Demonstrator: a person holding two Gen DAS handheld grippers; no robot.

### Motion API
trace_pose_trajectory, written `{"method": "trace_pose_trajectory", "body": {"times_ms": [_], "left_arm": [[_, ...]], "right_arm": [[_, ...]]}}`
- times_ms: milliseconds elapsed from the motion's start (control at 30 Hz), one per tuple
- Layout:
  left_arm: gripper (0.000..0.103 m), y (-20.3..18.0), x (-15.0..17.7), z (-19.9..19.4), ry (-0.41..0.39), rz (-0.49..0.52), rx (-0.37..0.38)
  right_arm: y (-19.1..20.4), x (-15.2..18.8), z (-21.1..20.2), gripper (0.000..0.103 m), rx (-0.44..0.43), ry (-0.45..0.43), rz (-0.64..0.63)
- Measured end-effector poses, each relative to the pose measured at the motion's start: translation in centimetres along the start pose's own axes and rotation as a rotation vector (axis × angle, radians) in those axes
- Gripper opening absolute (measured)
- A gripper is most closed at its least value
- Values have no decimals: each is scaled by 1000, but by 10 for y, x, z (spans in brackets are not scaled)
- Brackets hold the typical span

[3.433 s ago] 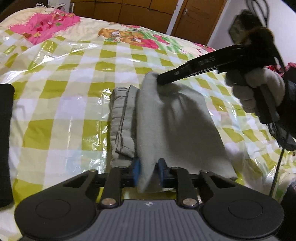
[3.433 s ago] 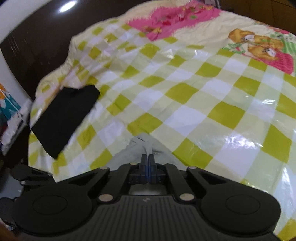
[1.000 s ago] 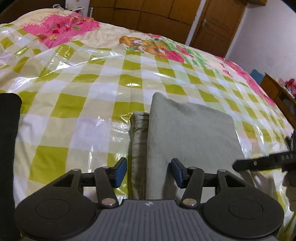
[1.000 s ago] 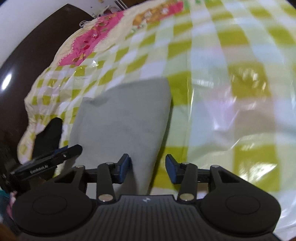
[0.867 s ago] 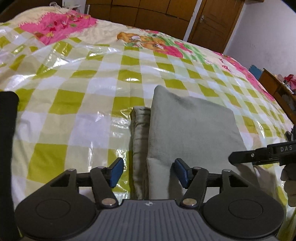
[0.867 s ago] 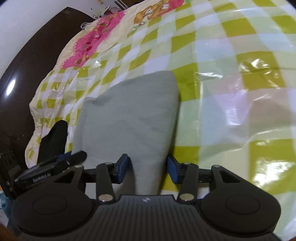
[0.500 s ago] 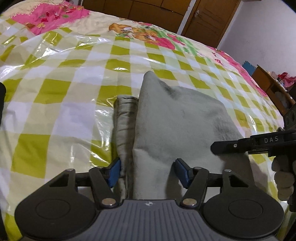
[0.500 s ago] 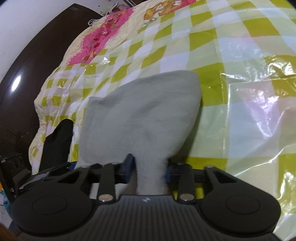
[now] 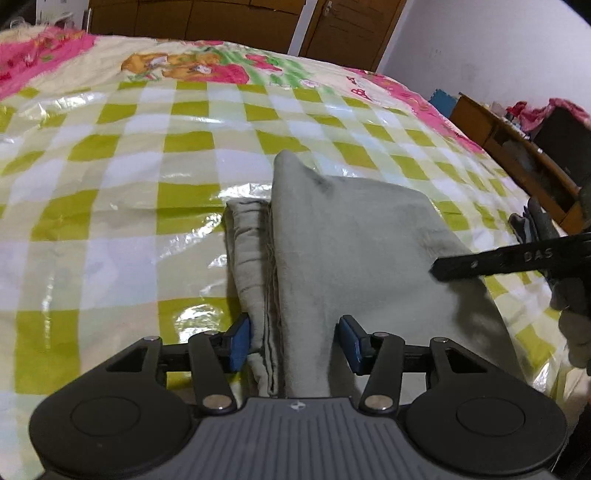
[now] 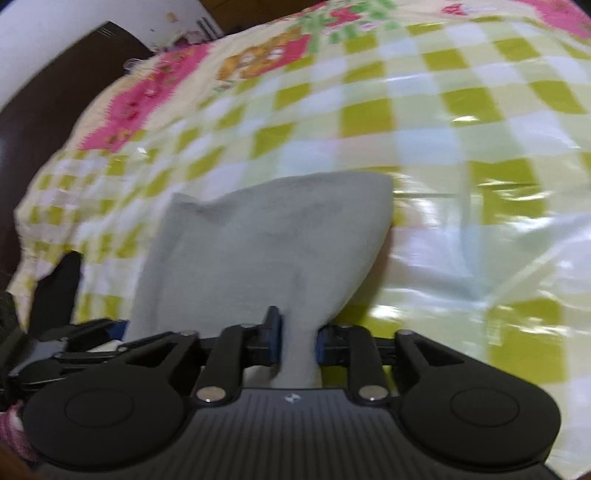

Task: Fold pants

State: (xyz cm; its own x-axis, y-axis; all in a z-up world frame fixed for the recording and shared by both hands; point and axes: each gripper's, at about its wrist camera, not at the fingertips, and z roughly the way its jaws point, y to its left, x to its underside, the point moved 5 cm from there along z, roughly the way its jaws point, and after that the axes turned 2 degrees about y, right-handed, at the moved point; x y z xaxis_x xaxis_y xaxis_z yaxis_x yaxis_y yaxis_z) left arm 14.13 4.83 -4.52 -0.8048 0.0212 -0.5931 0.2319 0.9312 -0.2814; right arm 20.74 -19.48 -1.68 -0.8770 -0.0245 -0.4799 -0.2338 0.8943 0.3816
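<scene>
The grey pants (image 9: 354, 236) lie folded in a thick bundle on the checked bed cover (image 9: 122, 192). My left gripper (image 9: 295, 341) straddles the bundle's near edge with its jaws partly closed, and the blue pads (image 9: 238, 338) touch the fabric layers. My right gripper (image 10: 297, 345) is shut on a near corner of the pants (image 10: 266, 243), which bunch between its pads. The right gripper's black finger (image 9: 509, 258) shows at the right of the left wrist view, over the bundle's right side.
The bed cover is shiny plastic with green and white checks. A dark folded garment (image 10: 55, 291) lies at the bed's left edge. A wooden cabinet (image 9: 517, 158) stands to the right of the bed, and wooden doors (image 9: 343, 29) stand behind it.
Both grippers were shut on the pants, opened around the bundle, then closed in again. The right one has clamped a corner. The left jaws have narrowed onto the near edge.
</scene>
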Motion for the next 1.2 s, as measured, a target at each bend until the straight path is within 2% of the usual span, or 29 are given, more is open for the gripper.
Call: {"method": "trace_pose_trajectory", "body": {"times_ms": [167, 233, 333, 467, 600, 667, 733, 800, 867, 933, 1067, 1200], "left_arm": [[63, 1, -15, -29, -49, 17, -56], [66, 0, -28, -37, -88, 29, -68], [69, -8, -50, -26, -96, 67, -87], [70, -9, -70, 13, -43, 85, -120], [70, -9, -77, 33, -5, 85, -135], [66, -12, -79, 37, -11, 112, -175], [40, -14, -81, 38, -11, 133, -199], [30, -12, -83, 36, -9, 117, -193], [27, -10, -84, 30, -24, 111, -187], [24, -8, -85, 23, -44, 102, -179], [17, 3, -85, 12, -77, 82, -187], [16, 20, -68, 33, -11, 63, -232]], "right_arm": [[-2, 3, -30, 25, 43, -132, -38], [7, 8, -40, 25, 14, -166, -80], [34, 21, -42, 25, -56, -165, -152], [80, 48, -28, 25, -89, -134, -308], [112, 64, -15, 31, -123, -111, -387], [124, 67, -10, 37, -140, -107, -409], [135, 72, -5, 39, -106, -129, -477], [143, 75, 1, 39, -61, -152, -526], [144, 76, 9, 35, -34, -136, -521], [141, 74, 13, 3, -28, -106, -485], [138, 75, 5, 3, -69, -86, -454], [138, 77, 17, 9, -72, -72, -454]]}}
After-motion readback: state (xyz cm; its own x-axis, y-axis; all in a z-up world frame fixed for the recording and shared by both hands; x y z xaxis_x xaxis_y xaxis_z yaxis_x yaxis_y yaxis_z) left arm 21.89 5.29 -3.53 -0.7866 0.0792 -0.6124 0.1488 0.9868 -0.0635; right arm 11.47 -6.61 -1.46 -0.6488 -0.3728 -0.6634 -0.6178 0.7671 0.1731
